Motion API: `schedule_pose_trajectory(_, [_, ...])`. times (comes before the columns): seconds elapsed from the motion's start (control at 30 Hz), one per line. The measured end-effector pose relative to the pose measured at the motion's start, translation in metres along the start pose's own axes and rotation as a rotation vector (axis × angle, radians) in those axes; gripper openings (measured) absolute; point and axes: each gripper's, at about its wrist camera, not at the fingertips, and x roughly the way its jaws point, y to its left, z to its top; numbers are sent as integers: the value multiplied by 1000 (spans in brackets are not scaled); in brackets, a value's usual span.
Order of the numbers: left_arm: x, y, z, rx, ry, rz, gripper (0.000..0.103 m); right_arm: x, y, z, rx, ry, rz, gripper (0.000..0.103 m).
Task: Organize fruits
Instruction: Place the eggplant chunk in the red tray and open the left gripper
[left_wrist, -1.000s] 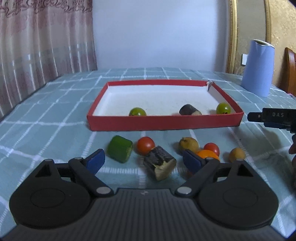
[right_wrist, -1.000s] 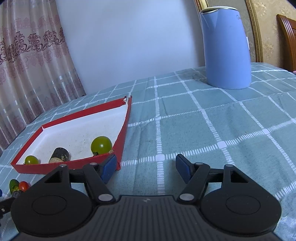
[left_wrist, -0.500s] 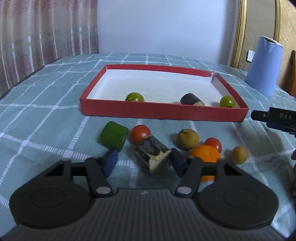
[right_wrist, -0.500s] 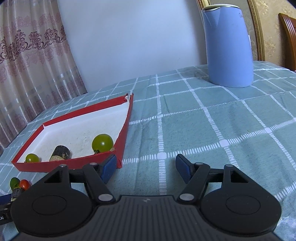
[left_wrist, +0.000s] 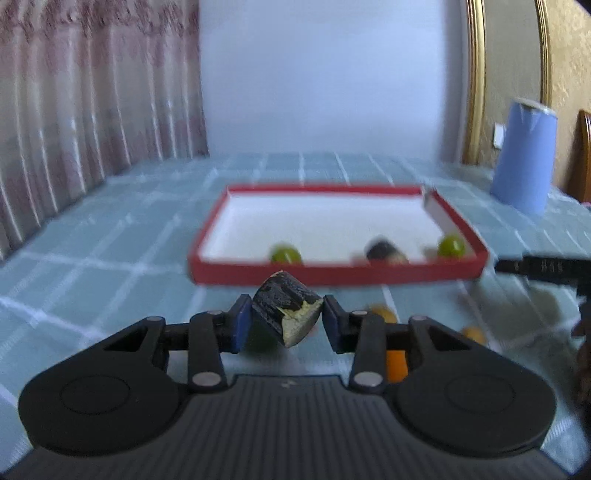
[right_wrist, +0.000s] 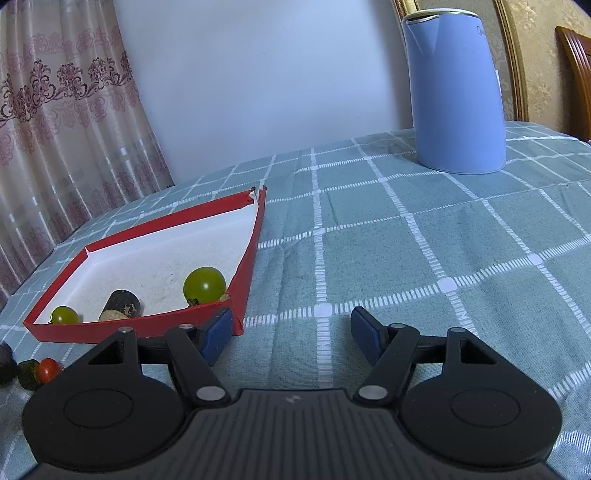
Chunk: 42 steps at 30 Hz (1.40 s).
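My left gripper (left_wrist: 286, 323) is shut on a dark sugarcane piece (left_wrist: 286, 310) with a pale cut end, held above the table in front of the red tray (left_wrist: 332, 274). The tray holds two green tomatoes (left_wrist: 285, 254) (left_wrist: 451, 246) and another dark cane piece (left_wrist: 384, 251). An orange (left_wrist: 396, 363) and small yellow fruits (left_wrist: 384, 314) lie below, partly hidden by the gripper. My right gripper (right_wrist: 291, 332) is open and empty over the cloth, beside the tray's right corner (right_wrist: 242, 295). In the right wrist view the tray holds the green tomatoes (right_wrist: 204, 284) and the cane piece (right_wrist: 120, 304).
A blue kettle (right_wrist: 456, 92) stands at the back right, also in the left wrist view (left_wrist: 524, 155). A red tomato (right_wrist: 48, 368) and a green piece (right_wrist: 28, 373) lie on the checked cloth left of my right gripper. Curtains hang on the left.
My left gripper closed on the dark cane piece and lifted it off the cloth toward the tray. My right gripper barely moved.
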Motion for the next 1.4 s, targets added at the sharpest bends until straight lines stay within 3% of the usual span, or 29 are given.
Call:
schedule_pose_trajectory(0.2, [7,23,35,9,-99,111,38,0,-1,0,-1,3,0,70])
schedule_pose_trajectory(0.37, [45,41,54,-16,-82,190,38,0,0,0,-1,8,-1,70])
schedule_pose_trajectory(0.8, [101,24,50,7,6,158,40,4,0,1,-9,17,2,70])
schedule_pose_trajectory(0.83, [103,23,49,7,11,158,42,4,0,1,-9,17,3,70])
schedule_pose_trajectory(0.9, [104,23,48,10,9,163,68,5,0,1,-8,20,4,70])
schedule_pose_trajectory(0.97, [97,22,46,14,-25,181,81,5,0,1,-8,20,5,70])
schedule_pose_trajectory(1.13, [80,21,42,37,-41,183,85,5,0,1,-5,19,5,70])
schedule_pose_trajectory(1.2, [68,22,34,45,-39,203,98,5,0,1,-2,15,7,70])
schedule_pose_trajectory(1.27, [56,25,24,35,-35,212,103,4,0,1,-1,9,8,70])
schedule_pose_trajectory(1.4, [34,32,2,32,-32,188,103,2,0,0,0,-1,11,70])
